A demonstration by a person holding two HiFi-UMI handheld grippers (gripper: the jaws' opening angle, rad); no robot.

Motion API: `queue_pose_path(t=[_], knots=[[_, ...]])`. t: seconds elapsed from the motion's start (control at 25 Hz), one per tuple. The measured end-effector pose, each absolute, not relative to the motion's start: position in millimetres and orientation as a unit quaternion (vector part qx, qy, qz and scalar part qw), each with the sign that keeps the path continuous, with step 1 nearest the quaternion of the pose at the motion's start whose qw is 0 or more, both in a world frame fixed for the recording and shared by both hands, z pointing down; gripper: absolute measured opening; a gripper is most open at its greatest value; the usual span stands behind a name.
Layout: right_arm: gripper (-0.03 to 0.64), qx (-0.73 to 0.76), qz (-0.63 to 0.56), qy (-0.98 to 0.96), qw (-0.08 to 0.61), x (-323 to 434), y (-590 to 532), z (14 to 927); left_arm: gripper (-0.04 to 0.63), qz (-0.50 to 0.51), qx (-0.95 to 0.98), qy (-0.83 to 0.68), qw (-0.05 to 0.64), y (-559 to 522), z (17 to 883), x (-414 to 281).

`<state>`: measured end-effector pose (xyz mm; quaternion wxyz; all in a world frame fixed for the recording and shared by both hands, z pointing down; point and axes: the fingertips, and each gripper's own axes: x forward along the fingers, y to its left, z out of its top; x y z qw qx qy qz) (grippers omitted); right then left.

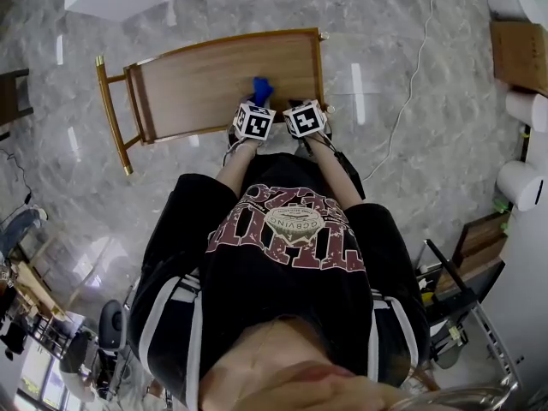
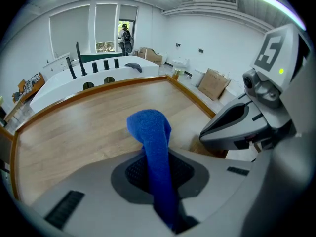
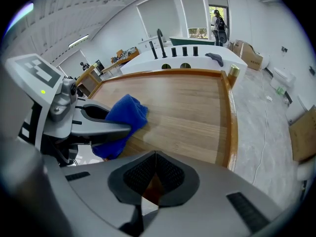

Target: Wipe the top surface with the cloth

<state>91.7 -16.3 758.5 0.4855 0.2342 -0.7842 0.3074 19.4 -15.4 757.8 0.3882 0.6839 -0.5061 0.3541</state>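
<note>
The left claw (image 2: 159,174) is clamped on the blue cloth (image 2: 149,130) over the wooden bench (image 2: 74,127) (at its near edge); the right claw (image 3: 155,158) is pressed together, empty.

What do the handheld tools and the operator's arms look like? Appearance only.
Left tool and right tool: grey plastic, dark mesh-textured pads inside the jaws. Each carries a white cube of black square markers with a small green light. Person wears a black top with white stripes; forearms bare.
</note>
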Motion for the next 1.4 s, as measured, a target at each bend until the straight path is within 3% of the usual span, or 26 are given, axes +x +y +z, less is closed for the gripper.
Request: queue_pose_path(t=[0.92,1.4], knots=[[0.018,0.309,0.338,-0.762,0.458,161,-15,753,0.100,0.364,0.764,-0.391,0.363,-41,754,126],[0.018,0.293,0.339,-0.778,0.440,150,-19,747,0.098,0.336,0.793,-0.364,0.356,-42,753,136]])
